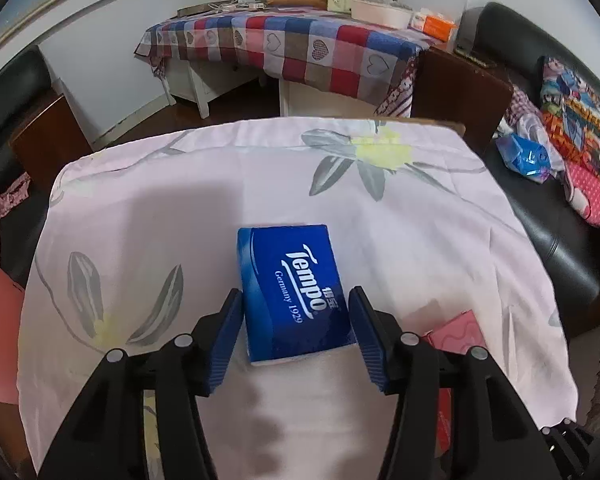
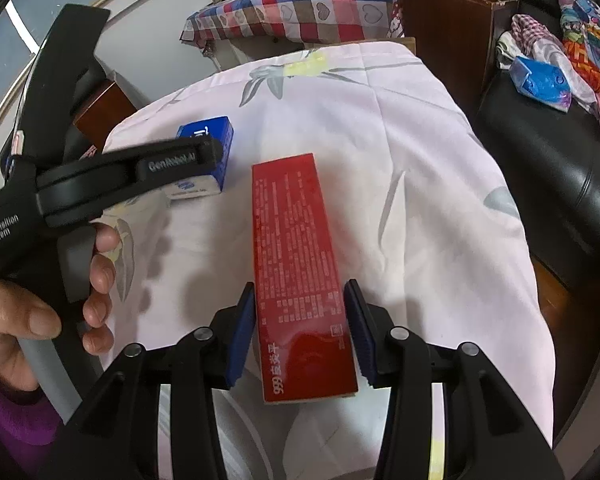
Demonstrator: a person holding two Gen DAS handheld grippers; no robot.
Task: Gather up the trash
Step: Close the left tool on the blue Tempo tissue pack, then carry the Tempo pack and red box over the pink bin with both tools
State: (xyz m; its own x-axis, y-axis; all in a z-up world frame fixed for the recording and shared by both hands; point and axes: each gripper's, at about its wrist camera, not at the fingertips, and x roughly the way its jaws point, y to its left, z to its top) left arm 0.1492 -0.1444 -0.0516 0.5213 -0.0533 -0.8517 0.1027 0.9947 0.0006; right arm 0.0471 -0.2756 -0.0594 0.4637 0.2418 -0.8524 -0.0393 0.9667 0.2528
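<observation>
Between our left gripper's (image 1: 296, 330) blue pads sits the blue Tempo tissue pack (image 1: 294, 294), clamped at its near end and extending ahead over the pink floral cloth (image 1: 400, 216). Our right gripper (image 2: 300, 326) clasps the long red box (image 2: 300, 276) the same way, reaching forward beyond its fingertips. Farther ahead stands a checkered-cloth table (image 1: 284, 44).

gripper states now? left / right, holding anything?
Left gripper: shut on the blue Tempo tissue pack, jaws against both its sides.
Right gripper: shut on the long red cardboard box.
</observation>
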